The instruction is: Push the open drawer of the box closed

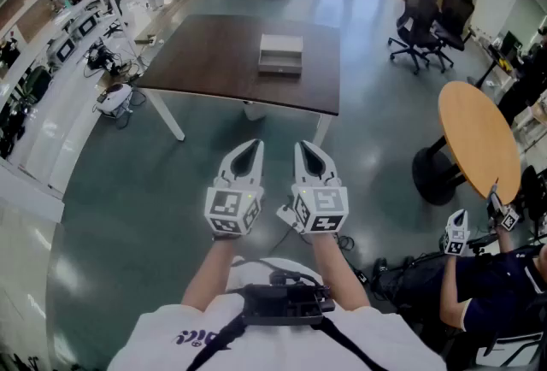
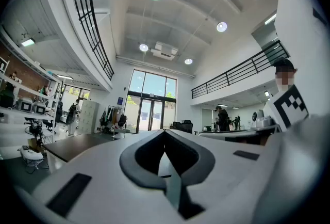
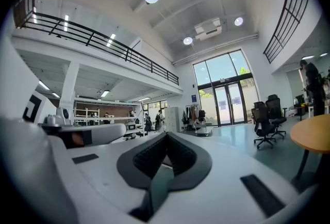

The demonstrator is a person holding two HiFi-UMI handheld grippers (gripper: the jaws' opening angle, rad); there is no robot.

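White-shelled, dark-padded jaws of the left gripper and right gripper are clenched on nothing, side by side above a glossy grey-green floor. Well ahead, a grey rectangular box, drawer drawn out, is seen on a dark brown wooden table only in the head view; tall glazed doors are shown by the gripper views

Smooth white plastic with a faint gloss on the left gripper and right gripper, lined inside the jaws with matt dark rubbery material. Dark brown wood-look top with a satin finish on the table at upper centre. Pale grey and matt for the box. Polished grey-green floor, mirroring light. Light, smooth wood on the round table at right. White cloth shirt at bottom.
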